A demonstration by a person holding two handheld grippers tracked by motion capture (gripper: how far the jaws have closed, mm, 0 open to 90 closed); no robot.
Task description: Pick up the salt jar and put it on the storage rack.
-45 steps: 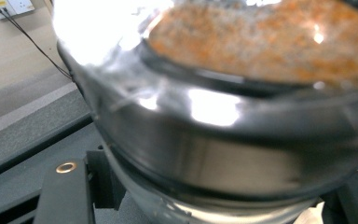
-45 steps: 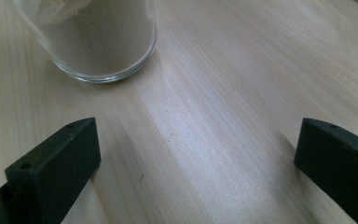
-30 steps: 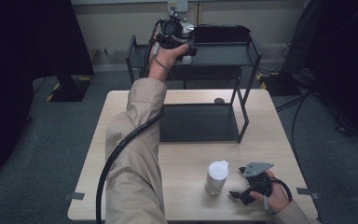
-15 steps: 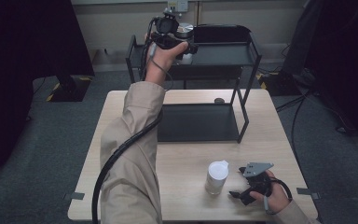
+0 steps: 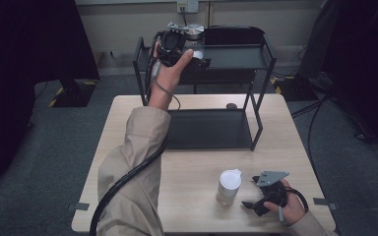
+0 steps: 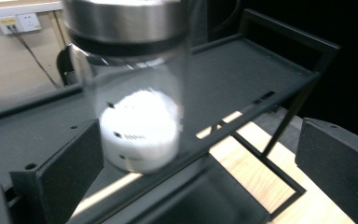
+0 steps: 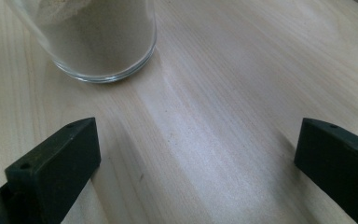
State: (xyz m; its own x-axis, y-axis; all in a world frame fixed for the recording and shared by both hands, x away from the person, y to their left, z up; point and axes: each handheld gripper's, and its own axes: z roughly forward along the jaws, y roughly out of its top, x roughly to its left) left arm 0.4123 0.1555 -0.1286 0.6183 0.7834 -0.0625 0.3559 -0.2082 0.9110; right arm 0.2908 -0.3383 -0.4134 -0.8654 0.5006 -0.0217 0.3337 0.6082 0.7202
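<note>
On the black shelf rack's (image 5: 236,51) top tier stands a steel-lidded glass jar (image 6: 133,93), with the left tongs (image 6: 191,154) just opened, spread around it without touching. Below the rack, on the desk (image 5: 187,172), the right tongs (image 7: 196,163) rest spread beside a white-lidded jar (image 5: 228,187).

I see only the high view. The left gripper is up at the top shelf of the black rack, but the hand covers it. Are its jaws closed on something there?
Observer: No. In the left gripper view the left gripper has just been opening. Its jaws are wide apart, and the clear glass jar with a steel lid stands by itself on the black metal shelf.
Operator: Thank you. And the right gripper beside the other jar, is it gripping?
Observer: No. In the right gripper view the right gripper has its jaws apart with bare light wooden table between them. The glass jar of brownish powder stands ahead of them, untouched.
</note>
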